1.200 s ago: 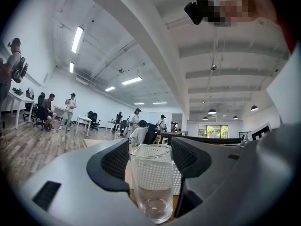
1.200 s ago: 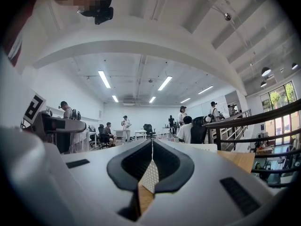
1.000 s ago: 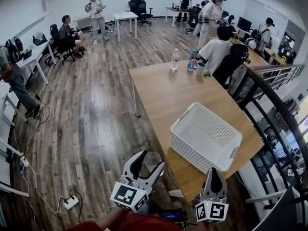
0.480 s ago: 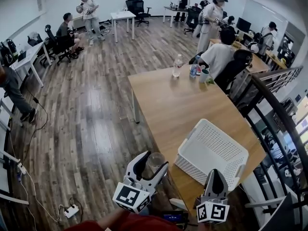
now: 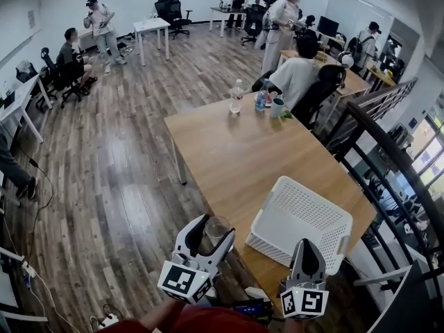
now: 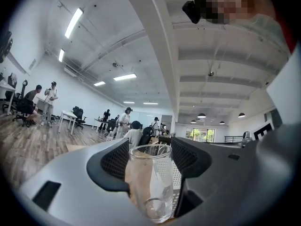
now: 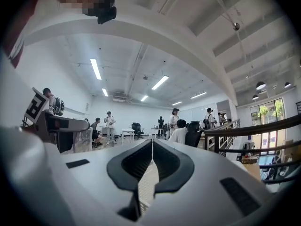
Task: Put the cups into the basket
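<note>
My left gripper [image 5: 209,230] is shut on a clear glass cup [image 5: 216,230], held upright between its black pads [image 6: 116,160] at the near left corner of the wooden table [image 5: 236,151]. In the left gripper view the glass cup [image 6: 149,181] stands between both jaws. A white perforated basket [image 5: 300,222] lies on the table's near right end, just right of the cup. My right gripper [image 5: 306,249] hovers at the basket's near edge, its jaws shut with nothing in them; in the right gripper view the right gripper [image 7: 152,147] shows its tips touching.
Bottles and a mug [image 5: 258,99] stand at the table's far end beside a seated person [image 5: 295,78]. A black railing [image 5: 388,165] runs along the right. Other people, desks and chairs fill the far room. A power strip [image 5: 104,320] lies on the floor at left.
Both grippers have moved forward toward the table, so the basket and table sit closer and lower in the head view. The cup stays in the left gripper; the right stays shut.
</note>
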A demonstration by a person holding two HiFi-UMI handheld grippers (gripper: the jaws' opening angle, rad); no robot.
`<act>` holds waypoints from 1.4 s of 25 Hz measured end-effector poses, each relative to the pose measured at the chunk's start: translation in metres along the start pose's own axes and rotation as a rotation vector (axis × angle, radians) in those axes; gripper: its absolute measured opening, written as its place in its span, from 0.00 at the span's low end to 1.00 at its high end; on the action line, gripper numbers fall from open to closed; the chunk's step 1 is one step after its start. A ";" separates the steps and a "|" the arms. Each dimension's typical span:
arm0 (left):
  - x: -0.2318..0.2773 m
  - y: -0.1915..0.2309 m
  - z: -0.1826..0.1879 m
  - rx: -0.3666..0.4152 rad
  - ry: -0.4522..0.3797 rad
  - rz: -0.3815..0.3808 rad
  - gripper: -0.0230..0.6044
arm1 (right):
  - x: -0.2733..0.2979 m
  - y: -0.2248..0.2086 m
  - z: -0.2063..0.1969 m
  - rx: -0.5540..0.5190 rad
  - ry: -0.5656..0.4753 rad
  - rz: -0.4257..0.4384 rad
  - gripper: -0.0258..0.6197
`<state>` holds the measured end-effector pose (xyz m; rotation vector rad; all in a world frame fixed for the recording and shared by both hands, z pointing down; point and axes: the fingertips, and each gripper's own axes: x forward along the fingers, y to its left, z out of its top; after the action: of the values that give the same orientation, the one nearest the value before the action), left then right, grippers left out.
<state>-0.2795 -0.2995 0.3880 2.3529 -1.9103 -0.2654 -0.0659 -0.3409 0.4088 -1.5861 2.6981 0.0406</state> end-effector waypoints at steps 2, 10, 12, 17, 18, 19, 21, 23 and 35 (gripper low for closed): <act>0.013 -0.002 0.002 0.000 -0.006 -0.022 0.49 | 0.000 -0.010 0.000 -0.004 0.000 -0.030 0.06; 0.048 -0.033 -0.004 0.003 0.009 -0.097 0.49 | -0.009 -0.052 -0.002 0.011 -0.005 -0.105 0.06; 0.054 -0.037 -0.006 0.005 0.016 -0.096 0.49 | -0.010 -0.059 -0.002 0.012 -0.006 -0.109 0.06; 0.067 -0.046 -0.015 0.000 0.026 -0.097 0.49 | -0.009 -0.076 -0.005 0.015 -0.011 -0.113 0.06; 0.069 -0.048 -0.015 0.001 0.028 -0.097 0.49 | -0.009 -0.079 -0.005 0.015 -0.012 -0.114 0.06; 0.071 -0.050 -0.016 0.003 0.030 -0.099 0.49 | -0.009 -0.082 -0.005 0.015 -0.013 -0.116 0.06; 0.075 -0.053 -0.015 0.011 0.032 -0.106 0.49 | -0.009 -0.085 -0.006 0.019 -0.013 -0.121 0.06; 0.077 -0.055 -0.015 0.019 0.036 -0.112 0.49 | -0.009 -0.086 -0.006 0.023 -0.014 -0.125 0.06; 0.095 -0.081 -0.018 0.031 0.047 -0.166 0.49 | -0.025 -0.102 -0.012 0.019 -0.001 -0.155 0.06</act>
<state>-0.1798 -0.3761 0.3834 2.5179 -1.7130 -0.1922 0.0351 -0.3690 0.4200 -1.7828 2.5577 0.0133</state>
